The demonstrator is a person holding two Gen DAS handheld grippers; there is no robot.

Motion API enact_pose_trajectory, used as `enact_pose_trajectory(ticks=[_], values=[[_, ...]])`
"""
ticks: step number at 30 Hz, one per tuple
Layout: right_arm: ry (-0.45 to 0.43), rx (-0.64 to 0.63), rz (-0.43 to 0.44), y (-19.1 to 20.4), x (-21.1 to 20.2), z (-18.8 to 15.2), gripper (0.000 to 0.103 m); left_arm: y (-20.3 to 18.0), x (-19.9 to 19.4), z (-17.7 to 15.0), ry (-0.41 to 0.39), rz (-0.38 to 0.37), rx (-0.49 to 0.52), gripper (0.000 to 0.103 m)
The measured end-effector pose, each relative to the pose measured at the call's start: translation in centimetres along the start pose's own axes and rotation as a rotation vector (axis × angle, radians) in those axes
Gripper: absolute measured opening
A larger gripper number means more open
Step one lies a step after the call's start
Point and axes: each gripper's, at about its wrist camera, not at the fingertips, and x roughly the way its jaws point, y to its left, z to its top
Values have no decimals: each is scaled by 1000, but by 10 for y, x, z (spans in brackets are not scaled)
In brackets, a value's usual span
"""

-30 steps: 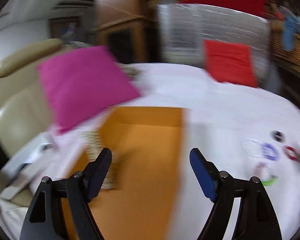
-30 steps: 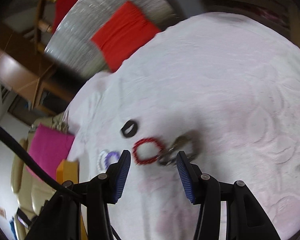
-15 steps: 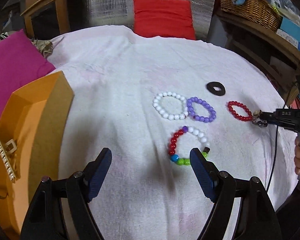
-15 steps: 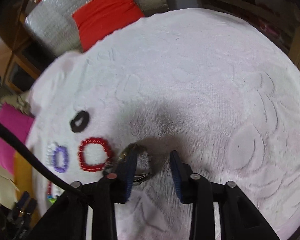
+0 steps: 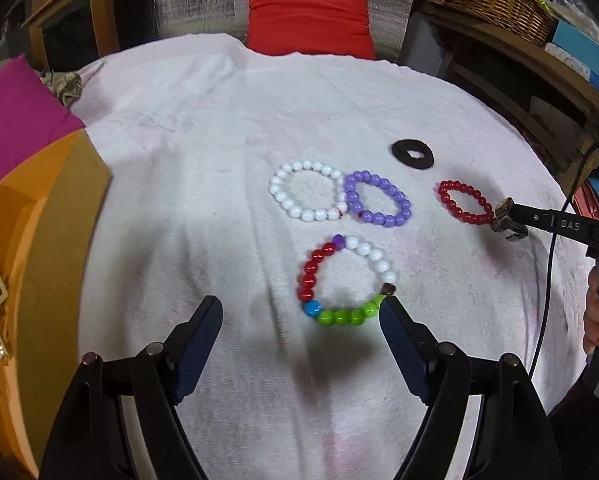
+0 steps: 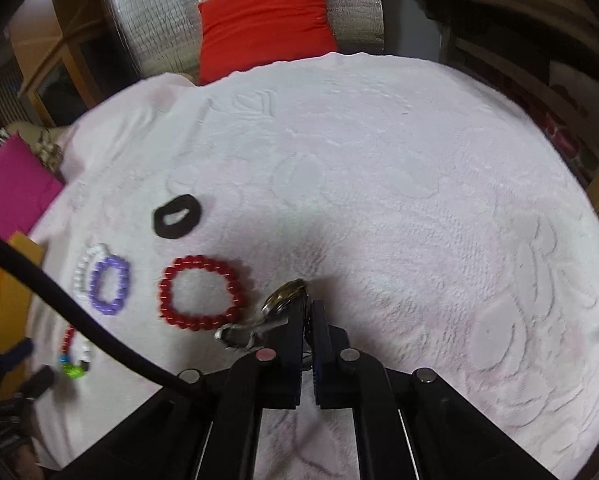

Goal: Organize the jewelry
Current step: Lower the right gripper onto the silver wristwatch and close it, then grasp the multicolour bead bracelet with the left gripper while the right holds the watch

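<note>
The right gripper has just been closing, and its jaws now stand pinched together on a small metal piece of jewelry that lies on the white cloth, just beside the red bead bracelet. From the left wrist view the same gripper reaches in from the right edge, a hand on its handle, with the metal piece at its tip touching the cloth. The left gripper hangs with its jaws wide apart and nothing between the pads; its right fingertip sits next to the green end of the many-coloured bead bracelet. Farther up the cloth, the white bracelet and the purple bracelet touch side by side, and a black ring lies apart beyond them. An orange box stands at the left edge.
</note>
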Motion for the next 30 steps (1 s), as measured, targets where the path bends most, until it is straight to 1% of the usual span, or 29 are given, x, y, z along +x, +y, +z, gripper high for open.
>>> enact_pose_trajectory(ticks=[3, 6, 8, 11, 13, 15, 16, 18, 20, 21, 23, 24, 25, 28, 30], values=[[4, 34, 26, -5, -4, -5, 4, -7, 9, 2, 18, -14, -9, 81], [31, 72, 36, -11, 0, -8, 4, -11, 18, 3, 37, -19, -17, 81], [30, 83, 50, -10, 3, -6, 4, -14, 23, 5, 45, -22, -29, 81], [32, 87, 57, -8, 10, -2, 5, -17, 27, 7, 35, -6, -34, 81], [32, 97, 63, -9, 10, -3, 5, -23, 29, 7, 23, 11, -14, 81], [29, 109, 67, -11, 10, -4, 5, -27, 29, 7, 14, 23, 5, 74], [29, 116, 67, -11, 11, -5, 5, -30, 29, 6, 8, 32, 18, 65], [28, 123, 66, -12, 13, -4, 6, -31, 27, 6, -3, 43, 26, 57], [21, 115, 61, -9, 15, -3, 6, -28, 24, 7, -7, 51, 21, 43], [13, 99, 54, -7, 15, -3, 6, -25, 23, 7, -10, 55, 15, 39], [0, 61, 31, -1, 13, -3, 5, -19, 21, 8, -15, 56, 4, 23], [-10, 52, 22, 1, 11, -4, 4, -15, 19, 8, -18, 52, -2, 20], [-19, 51, 23, 2, 9, -4, 4, -12, 17, 9, -23, 49, -7, 12], [-57, 59, 48, 4, -1, -4, 5, -2, 6, 9, -51, 1, -32, 11], [-78, 73, 72, 2, -9, -2, 4, 1, -2, 9, -79, -8, -26, 11]])
